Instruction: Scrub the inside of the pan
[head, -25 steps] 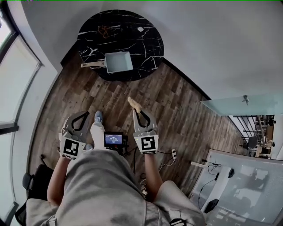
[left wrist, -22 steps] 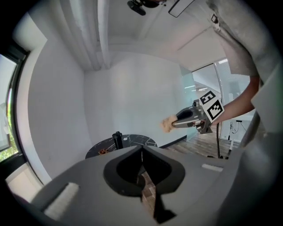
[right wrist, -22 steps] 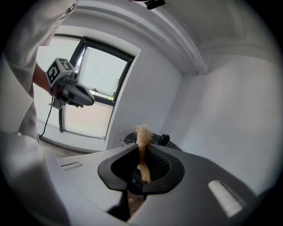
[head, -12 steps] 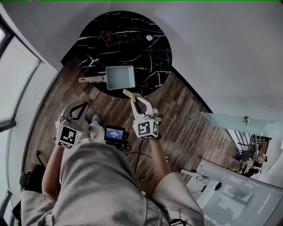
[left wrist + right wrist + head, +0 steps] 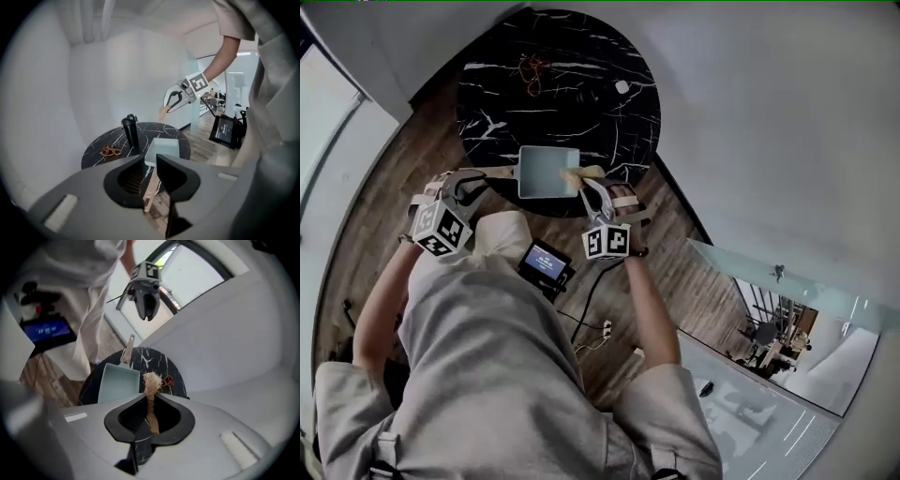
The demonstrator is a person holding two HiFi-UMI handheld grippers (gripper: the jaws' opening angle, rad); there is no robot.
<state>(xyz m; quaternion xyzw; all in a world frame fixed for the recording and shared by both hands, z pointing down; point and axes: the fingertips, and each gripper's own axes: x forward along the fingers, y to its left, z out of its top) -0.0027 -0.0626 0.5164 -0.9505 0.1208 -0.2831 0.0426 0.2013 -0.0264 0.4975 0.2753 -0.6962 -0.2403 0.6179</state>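
Note:
A pale blue square pan (image 5: 546,172) with a wooden handle (image 5: 498,174) sits at the near edge of a round black marble table (image 5: 572,56). My left gripper (image 5: 480,181) is at the handle's end. Its jaws are opening, and in the left gripper view (image 5: 150,161) the handle (image 5: 151,190) shows through the narrow gap without the pads pressing on it. My right gripper (image 5: 590,190) is shut on a tan fibre scrubber (image 5: 581,173) over the pan's right rim. In the right gripper view (image 5: 151,398) the scrubber (image 5: 151,380) sticks up between the jaws, with the pan (image 5: 117,383) beyond.
On the table are a black bottle (image 5: 130,131), a string of brown beads (image 5: 530,67) and a small white object (image 5: 622,87). A device with a lit screen (image 5: 546,262) hangs at the person's waist. A white wall curves behind the table. The floor is wooden.
The person has stepped up to the table. Both grippers moved forward: the scrubber now hangs over the pan's rim, and the left gripper has reached the handle with its jaws parted.

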